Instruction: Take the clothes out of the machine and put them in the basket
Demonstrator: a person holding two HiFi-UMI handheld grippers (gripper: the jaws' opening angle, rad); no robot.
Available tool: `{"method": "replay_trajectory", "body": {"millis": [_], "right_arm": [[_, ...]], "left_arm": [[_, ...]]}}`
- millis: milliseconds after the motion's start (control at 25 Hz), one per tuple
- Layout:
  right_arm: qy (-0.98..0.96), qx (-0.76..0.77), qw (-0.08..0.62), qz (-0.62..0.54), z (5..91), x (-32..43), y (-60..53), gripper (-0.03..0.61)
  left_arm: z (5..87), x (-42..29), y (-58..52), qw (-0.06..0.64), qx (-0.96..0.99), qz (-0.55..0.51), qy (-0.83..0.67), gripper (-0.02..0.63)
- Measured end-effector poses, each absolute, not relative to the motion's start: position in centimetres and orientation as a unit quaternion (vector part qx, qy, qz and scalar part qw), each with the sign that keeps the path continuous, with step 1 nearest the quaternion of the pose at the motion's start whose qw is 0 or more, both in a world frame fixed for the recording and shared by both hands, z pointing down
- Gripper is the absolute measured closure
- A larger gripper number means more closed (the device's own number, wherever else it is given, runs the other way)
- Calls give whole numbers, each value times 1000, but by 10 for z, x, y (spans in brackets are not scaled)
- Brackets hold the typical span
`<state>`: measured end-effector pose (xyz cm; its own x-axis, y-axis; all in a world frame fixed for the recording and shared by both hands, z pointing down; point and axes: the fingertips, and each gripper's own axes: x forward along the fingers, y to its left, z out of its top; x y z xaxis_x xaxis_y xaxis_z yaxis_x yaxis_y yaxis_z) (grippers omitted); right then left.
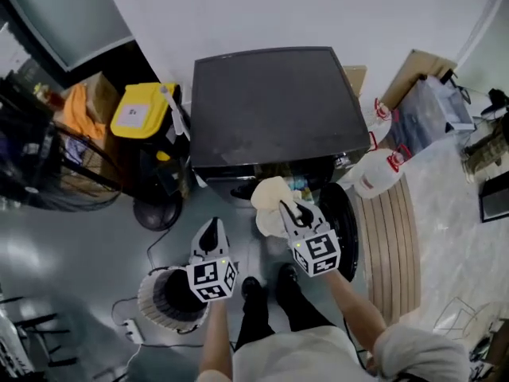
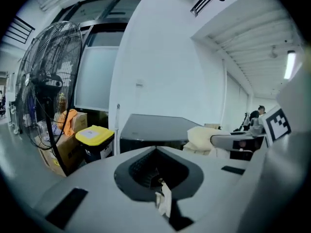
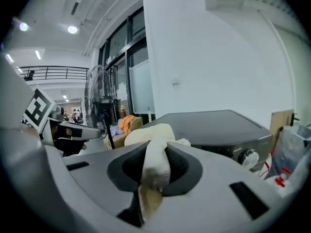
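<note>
Head view: cloth is clamped in right gripper; left gripper is closed, empty. Basket is located leftward of cloth, nearer left gripper.

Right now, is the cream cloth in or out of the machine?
Out. The cloth is pinched in the right gripper, which holds it up in front of the machine.
</note>
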<state>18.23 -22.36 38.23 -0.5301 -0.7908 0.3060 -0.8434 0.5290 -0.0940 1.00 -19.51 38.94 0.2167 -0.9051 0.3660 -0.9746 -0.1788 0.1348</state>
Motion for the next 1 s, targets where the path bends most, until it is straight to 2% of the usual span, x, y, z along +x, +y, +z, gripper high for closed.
{"method": "replay_trajectory", "body": {"millis": [280, 520, 1000], "right_arm": [[-891, 442, 89, 57, 278, 190, -211, 515], [-915, 398, 61, 16, 213, 176, -202, 514], [-968, 249, 24, -5, 160, 55, -153, 514]], "left_arm": [[315, 14, -172, 144, 745, 86, -645, 595], [274, -8, -138, 127, 714, 79, -684, 595], [235, -119, -34, 117, 599, 59, -790, 595]]}}
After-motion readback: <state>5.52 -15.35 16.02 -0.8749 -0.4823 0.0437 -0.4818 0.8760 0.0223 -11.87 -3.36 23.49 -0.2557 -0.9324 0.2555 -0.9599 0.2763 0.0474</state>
